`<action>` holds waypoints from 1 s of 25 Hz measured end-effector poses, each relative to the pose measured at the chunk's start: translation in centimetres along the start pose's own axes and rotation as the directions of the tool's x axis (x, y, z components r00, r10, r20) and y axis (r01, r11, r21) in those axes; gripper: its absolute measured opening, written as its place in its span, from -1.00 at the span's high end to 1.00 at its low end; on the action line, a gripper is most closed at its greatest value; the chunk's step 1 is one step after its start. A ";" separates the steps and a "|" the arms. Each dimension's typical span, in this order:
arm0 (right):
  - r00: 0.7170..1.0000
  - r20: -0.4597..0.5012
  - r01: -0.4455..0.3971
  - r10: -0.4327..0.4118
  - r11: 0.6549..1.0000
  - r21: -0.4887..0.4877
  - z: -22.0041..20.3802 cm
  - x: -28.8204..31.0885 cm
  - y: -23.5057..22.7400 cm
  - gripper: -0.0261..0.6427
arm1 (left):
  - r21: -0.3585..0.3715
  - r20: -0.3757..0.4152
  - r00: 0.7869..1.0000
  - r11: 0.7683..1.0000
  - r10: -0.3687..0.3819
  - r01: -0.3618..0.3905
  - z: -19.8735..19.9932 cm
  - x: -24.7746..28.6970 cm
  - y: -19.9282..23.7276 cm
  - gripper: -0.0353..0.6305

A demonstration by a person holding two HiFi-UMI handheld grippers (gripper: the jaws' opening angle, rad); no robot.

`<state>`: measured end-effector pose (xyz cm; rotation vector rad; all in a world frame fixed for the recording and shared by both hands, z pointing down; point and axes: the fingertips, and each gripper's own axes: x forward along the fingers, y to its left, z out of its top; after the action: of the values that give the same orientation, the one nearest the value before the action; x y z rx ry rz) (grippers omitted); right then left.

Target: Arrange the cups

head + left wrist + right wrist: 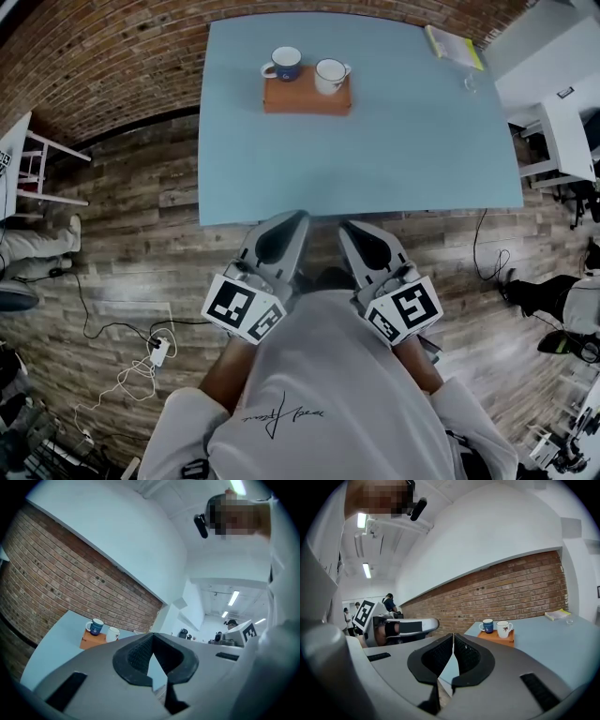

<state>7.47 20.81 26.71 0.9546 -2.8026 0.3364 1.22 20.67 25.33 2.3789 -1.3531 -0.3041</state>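
Two cups stand on the orange board (307,99) at twelve o'clock on the table (375,159), blue cup (285,63) at nine o'clock of white cup (330,75); we hold left gripper (298,218) and right gripper (348,228) closed, empty.

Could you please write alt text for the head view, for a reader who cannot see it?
From above, a person holds the left gripper and the right gripper, both shut and empty, before a light blue table. Near its far edge a blue cup and a white cup stand side by side on an orange block.
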 end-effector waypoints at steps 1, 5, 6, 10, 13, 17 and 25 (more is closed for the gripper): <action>1.000 0.002 -0.002 0.002 1.000 0.003 0.1 0.1 0.1 0.86 | 0.006 0.007 1.000 1.000 0.000 0.000 0.2 -0.1 0.1 0.87; 1.000 0.021 -0.003 0.002 0.999 0.035 0.6 0.5 0.2 0.86 | 0.008 0.016 1.000 1.000 -0.010 0.010 0.8 -0.3 0.1 0.87; 1.000 0.022 -0.001 0.000 0.999 0.036 0.6 0.5 0.1 0.86 | 0.007 0.018 1.000 1.000 -0.013 0.013 0.9 -0.3 0.0 0.87; 1.000 0.022 0.001 -0.001 0.999 0.033 0.6 0.6 -0.4 0.86 | 0.010 0.021 1.000 1.000 0.021 -0.021 0.7 0.0 0.2 0.87; 1.000 0.027 -0.006 0.005 0.999 0.036 0.9 1.3 -0.7 0.86 | -0.007 0.014 0.998 0.999 0.053 -0.053 0.5 0.2 1.2 0.87; 0.999 0.031 -0.021 0.020 0.999 0.027 1.5 2.3 -1.3 0.86 | -0.002 0.013 0.998 0.998 0.056 -0.056 0.9 0.9 1.8 0.87; 0.999 0.033 -0.013 0.011 0.998 0.065 2.2 3.0 -3.9 0.86 | -0.001 -0.018 0.998 0.998 0.056 -0.056 0.7 3.5 2.2 0.87</action>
<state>7.36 15.51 25.84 0.9656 -2.8442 0.4202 1.08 16.46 25.62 2.3323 -1.4076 -0.2681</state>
